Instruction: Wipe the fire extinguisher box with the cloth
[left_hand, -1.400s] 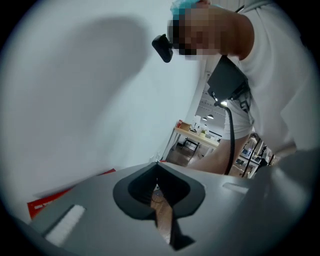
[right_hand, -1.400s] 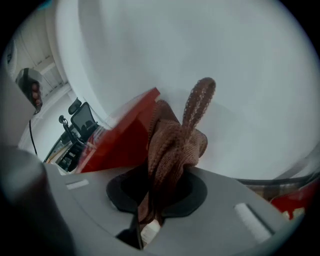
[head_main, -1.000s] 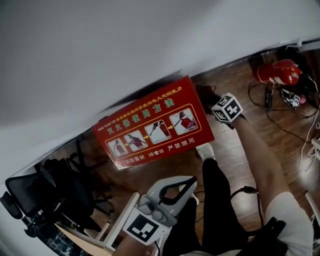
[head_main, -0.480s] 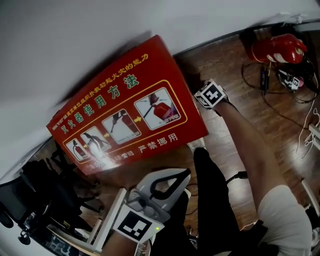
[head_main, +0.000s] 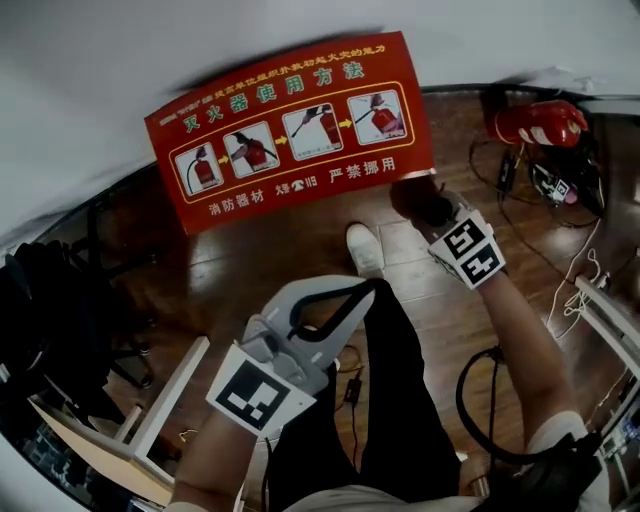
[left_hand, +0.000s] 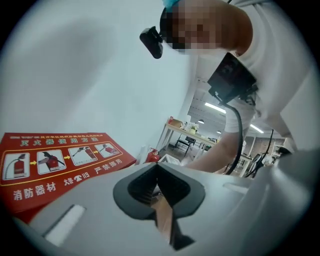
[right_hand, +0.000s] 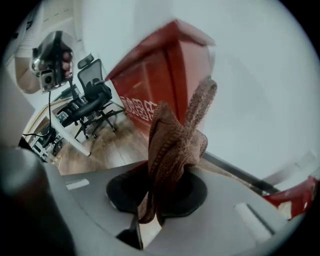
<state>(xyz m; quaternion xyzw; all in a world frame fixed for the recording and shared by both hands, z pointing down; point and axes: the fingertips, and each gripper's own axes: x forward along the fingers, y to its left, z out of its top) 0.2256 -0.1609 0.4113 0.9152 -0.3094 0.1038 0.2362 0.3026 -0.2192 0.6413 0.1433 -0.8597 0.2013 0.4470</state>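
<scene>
- Framing has shifted: the fire extinguisher box (head_main: 290, 130), tilted and lower in the head view a second ago, now sits almost level at 12 o'clock, against the white wall (head_main: 100, 60).
- Meanwhile the right gripper (head_main: 420, 200) has come from the box's right edge to its lower right corner, at about 2 o'clock.
- Its jaws are clamped on the brown knitted cloth (right_hand: 175, 135), which bunches up out of them toward the box's red side.
- My judgement: a wipe is about to start or pick up again at that corner (actual contact cannot be confirmed from these views).
- At 6 o'clock the left gripper (head_main: 366, 291) hangs over the person's leg (head_main: 410, 400), jaws closed on nothing and taking no part.
- Looks: the box is bright red, with a yellow-bordered panel, four small pictures of an extinguisher joined by arrows, and yellow and white lettering. No dirt or streaks show on it.
</scene>
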